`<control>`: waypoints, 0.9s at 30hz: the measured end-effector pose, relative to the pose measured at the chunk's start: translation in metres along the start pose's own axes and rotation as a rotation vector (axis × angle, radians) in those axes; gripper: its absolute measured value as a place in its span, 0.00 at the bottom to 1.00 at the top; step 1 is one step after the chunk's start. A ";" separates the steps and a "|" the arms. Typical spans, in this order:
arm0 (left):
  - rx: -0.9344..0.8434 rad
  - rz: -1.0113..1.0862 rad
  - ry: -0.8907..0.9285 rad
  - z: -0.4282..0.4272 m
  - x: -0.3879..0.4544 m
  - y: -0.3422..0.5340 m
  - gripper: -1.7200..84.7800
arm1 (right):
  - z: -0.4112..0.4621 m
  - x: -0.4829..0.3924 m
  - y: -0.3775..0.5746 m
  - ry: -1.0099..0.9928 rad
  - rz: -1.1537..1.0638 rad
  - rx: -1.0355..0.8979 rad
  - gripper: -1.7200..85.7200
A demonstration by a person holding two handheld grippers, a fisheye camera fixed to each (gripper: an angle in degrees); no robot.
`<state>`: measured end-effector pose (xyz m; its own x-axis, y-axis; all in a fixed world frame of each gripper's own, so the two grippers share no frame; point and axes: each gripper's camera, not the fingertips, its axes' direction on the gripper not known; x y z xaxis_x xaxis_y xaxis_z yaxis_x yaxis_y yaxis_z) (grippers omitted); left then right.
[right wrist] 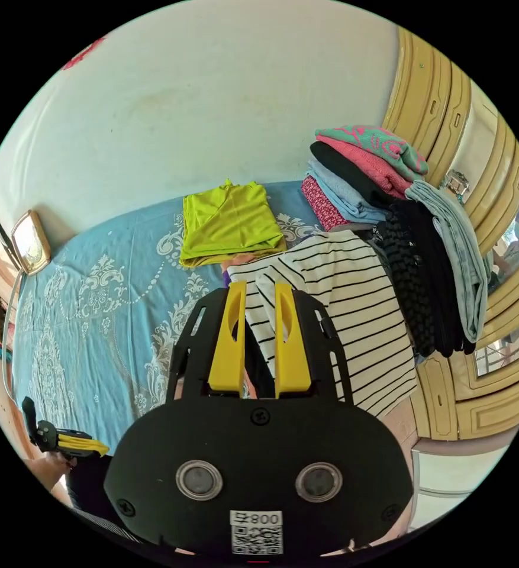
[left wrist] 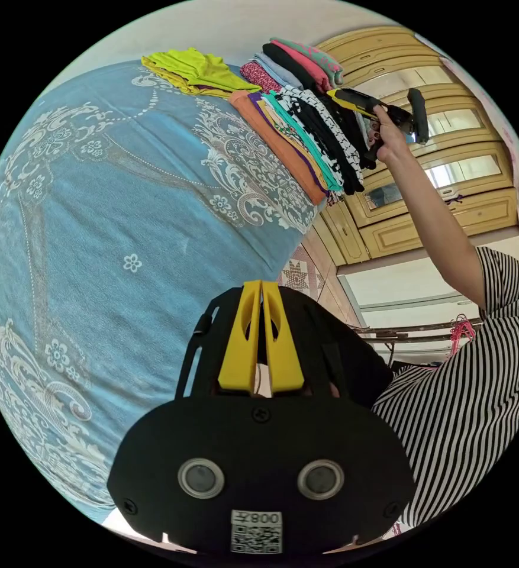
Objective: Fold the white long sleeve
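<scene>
A white garment with thin black stripes (right wrist: 342,307) lies folded on the near end of a stack of folded clothes (right wrist: 383,177) at the bed's edge. My right gripper (right wrist: 259,290) hovers at its left edge. The jaws stand a little apart, a fold of the striped cloth shows between them, and I cannot tell whether they touch it. In the left gripper view a hand (left wrist: 389,136) holds that right gripper (left wrist: 342,96) against the stack (left wrist: 306,124). My left gripper (left wrist: 261,285) is shut on nothing above the blue bedspread (left wrist: 123,207), and its yellow jaws (right wrist: 99,449) sit low in the right gripper view.
A folded lime-green garment (right wrist: 229,222) lies on the bedspread (right wrist: 93,307) behind the stack. A yellow wooden wardrobe with mirrored doors (left wrist: 448,177) stands close beside the bed. The person's striped top (left wrist: 478,367) is at the right. A lamp (right wrist: 29,239) sits by the far wall.
</scene>
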<state>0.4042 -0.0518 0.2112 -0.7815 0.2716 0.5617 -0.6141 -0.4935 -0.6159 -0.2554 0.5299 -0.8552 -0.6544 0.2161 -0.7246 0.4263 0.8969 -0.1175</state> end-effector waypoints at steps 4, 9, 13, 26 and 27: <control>0.001 -0.042 -0.009 -0.022 0.006 0.022 0.02 | -0.005 0.029 -0.009 0.031 0.010 -0.056 0.12; 0.027 -0.064 -0.001 -0.045 0.014 0.031 0.02 | -0.027 0.070 0.001 0.061 0.051 -0.074 0.08; 0.039 -0.022 -0.008 -0.067 0.033 0.030 0.02 | -0.069 0.113 0.016 0.035 0.069 -0.048 0.04; 0.166 0.074 0.070 -0.162 0.090 0.070 0.02 | -0.338 0.251 0.105 -0.330 -0.015 0.268 0.02; 0.179 0.079 0.075 -0.172 0.093 0.075 0.02 | -0.366 0.266 0.114 -0.365 -0.025 0.295 0.02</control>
<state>0.2662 0.0786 0.1225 -0.8367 0.2831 0.4688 -0.5262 -0.6530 -0.5447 -0.6092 0.8309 -0.8131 -0.4271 -0.0010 -0.9042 0.6074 0.7404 -0.2878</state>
